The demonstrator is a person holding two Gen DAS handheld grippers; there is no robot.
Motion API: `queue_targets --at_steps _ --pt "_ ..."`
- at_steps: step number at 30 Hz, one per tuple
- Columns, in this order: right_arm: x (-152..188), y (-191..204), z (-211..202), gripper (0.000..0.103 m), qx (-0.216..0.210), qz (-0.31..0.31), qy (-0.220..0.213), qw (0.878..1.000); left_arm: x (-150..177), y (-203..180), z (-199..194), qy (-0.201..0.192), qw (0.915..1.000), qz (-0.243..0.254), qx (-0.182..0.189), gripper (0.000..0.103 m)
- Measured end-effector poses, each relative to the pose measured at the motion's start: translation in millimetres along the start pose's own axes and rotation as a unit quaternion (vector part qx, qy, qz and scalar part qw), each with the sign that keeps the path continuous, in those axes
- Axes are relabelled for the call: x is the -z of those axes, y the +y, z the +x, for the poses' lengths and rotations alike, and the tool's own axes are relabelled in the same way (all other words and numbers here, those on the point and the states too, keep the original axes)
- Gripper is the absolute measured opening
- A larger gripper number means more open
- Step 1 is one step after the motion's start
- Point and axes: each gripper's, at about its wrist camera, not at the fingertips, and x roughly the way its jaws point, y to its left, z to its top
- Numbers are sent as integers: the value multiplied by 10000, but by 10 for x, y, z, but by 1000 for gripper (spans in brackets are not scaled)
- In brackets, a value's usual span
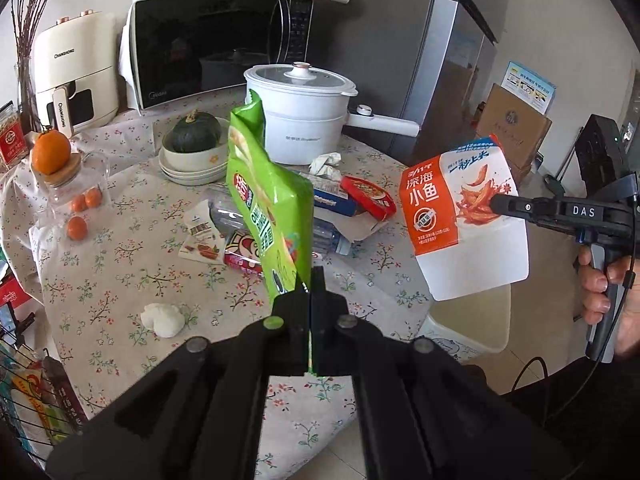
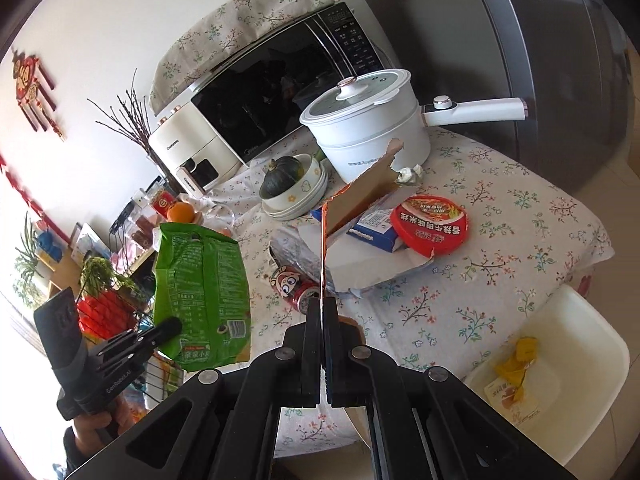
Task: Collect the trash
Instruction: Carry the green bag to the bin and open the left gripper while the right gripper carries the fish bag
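My left gripper [image 1: 310, 280] is shut on a green snack bag [image 1: 266, 200] and holds it upright above the table; the bag also shows in the right wrist view [image 2: 200, 292]. My right gripper [image 2: 322, 304] is shut on an orange-and-white fish snack bag [image 1: 464, 216], seen edge-on in the right wrist view [image 2: 325, 248], beyond the table's right edge. A white bin [image 2: 560, 360] with yellow scraps stands below the table. On the table lie a red can [image 2: 296, 288], a red bowl lid [image 2: 430, 224], a blue box [image 2: 374, 228], a plastic bottle [image 1: 328, 236] and a white tissue wad [image 1: 162, 320].
A floral-cloth table [image 1: 120, 280] carries a white electric pot [image 1: 304, 112], a microwave [image 1: 216, 44], an air fryer [image 1: 72, 76], stacked bowls with a green squash [image 1: 196, 136], and a jar with oranges [image 1: 76, 200]. A wire basket [image 1: 24, 392] is at left, a fridge [image 1: 452, 60] behind.
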Motion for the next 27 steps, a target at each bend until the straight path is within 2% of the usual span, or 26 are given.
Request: queue_targets --at_steps 7,14,27 --pt "55 -527 -347 2 508 370 -161 9979 -59 -500 186 54 9981 264 559 0" --pt "219 -1104 -550 2 1098 735 -65 9912 -68 -1041 451 235 9927 602 1022 0" --pt "543 -1906 -773 2 1849 1294 158 9741 134 -2096 1087 637 9724 1157 1922 0"
